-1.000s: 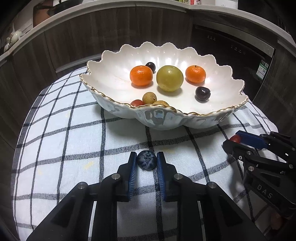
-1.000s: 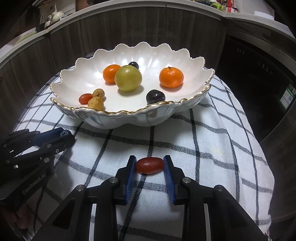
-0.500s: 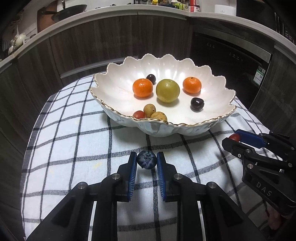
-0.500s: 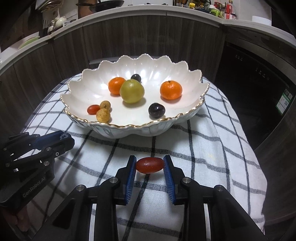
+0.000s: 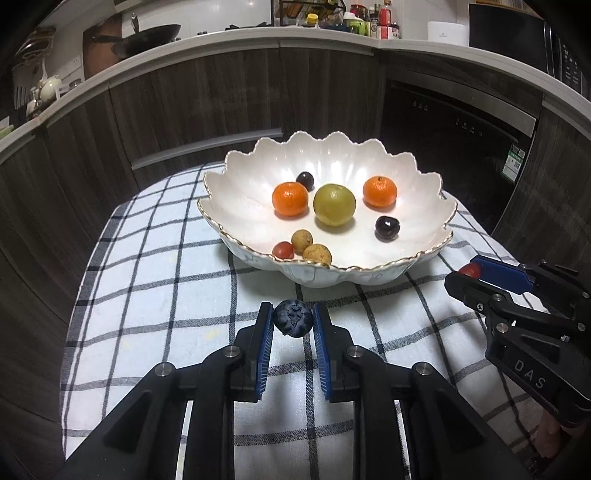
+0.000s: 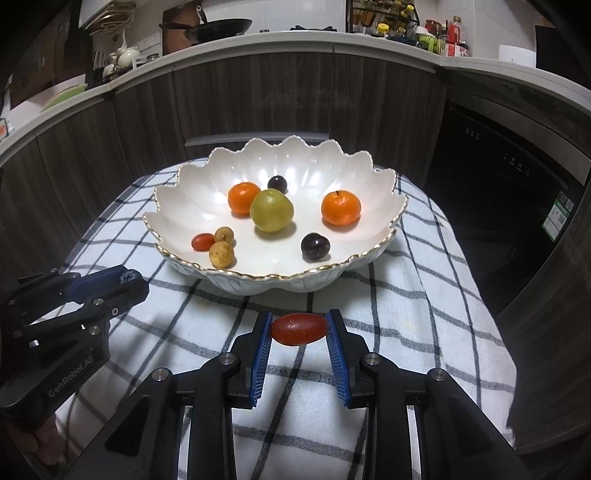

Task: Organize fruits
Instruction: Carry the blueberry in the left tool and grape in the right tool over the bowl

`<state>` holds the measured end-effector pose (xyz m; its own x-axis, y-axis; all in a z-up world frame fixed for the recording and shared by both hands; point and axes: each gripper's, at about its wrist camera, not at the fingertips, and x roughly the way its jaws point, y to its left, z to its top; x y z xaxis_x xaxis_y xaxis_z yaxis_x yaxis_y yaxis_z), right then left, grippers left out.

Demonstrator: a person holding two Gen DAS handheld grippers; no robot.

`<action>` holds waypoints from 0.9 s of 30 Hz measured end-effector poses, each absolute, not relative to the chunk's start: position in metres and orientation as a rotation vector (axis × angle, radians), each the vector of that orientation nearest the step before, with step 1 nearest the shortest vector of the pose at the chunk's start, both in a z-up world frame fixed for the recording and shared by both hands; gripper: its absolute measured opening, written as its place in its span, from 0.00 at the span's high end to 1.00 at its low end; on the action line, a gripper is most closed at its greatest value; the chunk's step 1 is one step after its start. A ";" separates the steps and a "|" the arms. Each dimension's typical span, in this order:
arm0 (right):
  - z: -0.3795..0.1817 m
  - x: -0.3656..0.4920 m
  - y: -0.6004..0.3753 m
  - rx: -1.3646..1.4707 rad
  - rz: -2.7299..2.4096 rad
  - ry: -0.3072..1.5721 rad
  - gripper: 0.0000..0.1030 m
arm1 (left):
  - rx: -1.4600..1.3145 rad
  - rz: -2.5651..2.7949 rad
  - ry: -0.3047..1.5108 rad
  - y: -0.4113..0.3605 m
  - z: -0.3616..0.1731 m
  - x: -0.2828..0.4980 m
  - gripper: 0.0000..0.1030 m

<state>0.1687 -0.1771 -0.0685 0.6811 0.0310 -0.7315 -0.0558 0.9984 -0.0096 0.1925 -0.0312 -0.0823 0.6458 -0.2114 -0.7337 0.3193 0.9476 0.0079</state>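
Observation:
My left gripper [image 5: 293, 325] is shut on a dark blueberry [image 5: 293, 318], held above the checked cloth in front of the bowl. My right gripper [image 6: 299, 330] is shut on a red cherry tomato [image 6: 299, 329], also in front of the bowl. A white scalloped bowl [image 5: 424, 254] with a gold rim holds two mandarins [image 5: 290, 198] [image 5: 379, 191], a green-yellow fruit [image 5: 334, 205], two dark cherries [image 5: 387, 228], two tan longans [image 5: 317, 254] and a small tomato [image 5: 283, 250]. Each gripper shows at the edge of the other's view: right gripper [image 5: 471, 275], left gripper [image 6: 127, 278].
The bowl stands on a small table covered by a white cloth with dark checks [image 6: 436, 295]. Dark wood cabinets [image 5: 207, 110] and a black oven front [image 5: 454, 125] curve behind it. A worktop above carries a pan [image 6: 218, 26], bottles and crockery.
Both grippers have risen and drawn back with their fruit, so the bowl looks smaller and farther off and more of the worktop shows. The grips are unchanged.

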 end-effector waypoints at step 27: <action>-0.025 0.194 -0.188 -0.008 0.046 0.726 0.70 | 0.126 -0.291 0.735 -0.035 -0.045 0.220 0.78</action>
<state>0.1937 -0.1876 -0.0248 0.7471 0.0392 -0.6635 -0.0450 0.9990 0.0083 0.2200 -0.0348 -0.0453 0.7035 -0.2170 -0.6767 0.3049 0.9523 0.0115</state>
